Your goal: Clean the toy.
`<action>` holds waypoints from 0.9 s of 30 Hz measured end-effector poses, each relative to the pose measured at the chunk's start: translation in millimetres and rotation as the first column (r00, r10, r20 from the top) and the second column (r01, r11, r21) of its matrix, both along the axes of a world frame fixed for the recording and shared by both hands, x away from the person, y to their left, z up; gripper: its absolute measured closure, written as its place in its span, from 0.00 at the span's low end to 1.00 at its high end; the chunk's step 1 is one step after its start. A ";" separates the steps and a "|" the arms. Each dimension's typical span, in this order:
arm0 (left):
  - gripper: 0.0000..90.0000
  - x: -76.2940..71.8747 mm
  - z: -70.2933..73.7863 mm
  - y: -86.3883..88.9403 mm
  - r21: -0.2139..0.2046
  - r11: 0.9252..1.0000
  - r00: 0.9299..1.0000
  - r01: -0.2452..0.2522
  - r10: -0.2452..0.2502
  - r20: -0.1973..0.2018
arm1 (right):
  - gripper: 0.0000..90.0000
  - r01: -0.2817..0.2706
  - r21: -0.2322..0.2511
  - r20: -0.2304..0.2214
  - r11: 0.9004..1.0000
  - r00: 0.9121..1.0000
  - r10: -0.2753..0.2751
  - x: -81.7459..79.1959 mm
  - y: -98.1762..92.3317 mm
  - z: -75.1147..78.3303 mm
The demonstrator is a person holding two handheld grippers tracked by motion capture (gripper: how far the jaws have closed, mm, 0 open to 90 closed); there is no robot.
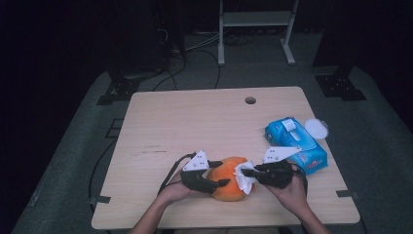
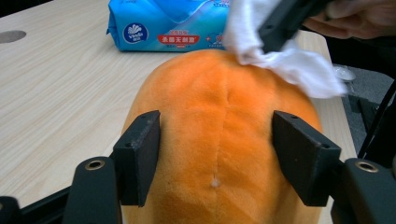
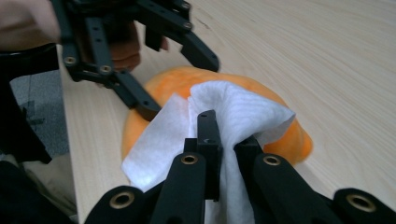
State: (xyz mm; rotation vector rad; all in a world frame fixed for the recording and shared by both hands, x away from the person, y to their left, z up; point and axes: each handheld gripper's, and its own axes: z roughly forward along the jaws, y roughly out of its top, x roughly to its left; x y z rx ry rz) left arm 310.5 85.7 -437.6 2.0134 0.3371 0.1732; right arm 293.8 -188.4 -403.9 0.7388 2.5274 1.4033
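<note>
At table's near edge — orange plush, wipe

Your two grippers, left gripper and right gripper, were black, with brass rings, flat square pads, white three-cornered plates and black cables.

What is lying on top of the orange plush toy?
A white wipe, pinched in the right gripper, lies on the toy. The orange surface under the wipe is covered. The left gripper straddles the toy.
</note>
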 end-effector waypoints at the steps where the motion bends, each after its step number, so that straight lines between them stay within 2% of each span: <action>1: 0.39 -0.6 -0.1 -0.7 0.002 1.000 1.000 0.005 -0.005 0.002 | 0.95 0.010 -0.004 -0.006 1.000 1.000 -0.010 1.9 -2.1 -1.8; 7: 0.40 -1.1 -1.2 0.5 -0.005 1.000 1.000 0.012 -0.012 0.002 | 0.95 0.073 -0.012 -0.051 0.997 0.996 -0.073 12.7 -14.9 -11.0; 10: 0.39 -1.2 -1.4 0.5 -0.007 1.000 1.000 0.009 -0.009 0.001 | 0.94 0.076 0.006 -0.071 0.997 0.995 -0.075 14.5 -18.7 -12.9; 16: 0.39 -3.5 -1.2 -1.3 -0.003 0.999 0.999 0.033 -0.032 0.002 | 0.94 0.075 0.009 -0.050 0.997 0.996 -0.074 12.2 -13.8 -9.2; 21: 0.39 -7.0 -1.5 -5.6 0.000 0.999 0.998 0.054 -0.054 0.016 | 0.94 0.070 0.045 -0.044 0.997 0.997 -0.068 12.1 -11.9 -5.4; 23: 0.39 -7.3 -1.3 -5.8 0.003 0.998 0.998 0.057 -0.057 0.020 | 0.94 0.068 0.043 -0.037 0.997 0.997 -0.067 11.3 -11.1 -4.5; 27: 0.38 -5.6 -1.9 -4.4 -0.006 0.998 0.998 0.056 -0.056 0.013 | 0.94 0.075 0.041 -0.053 0.996 0.996 -0.073 13.6 -13.5 -7.2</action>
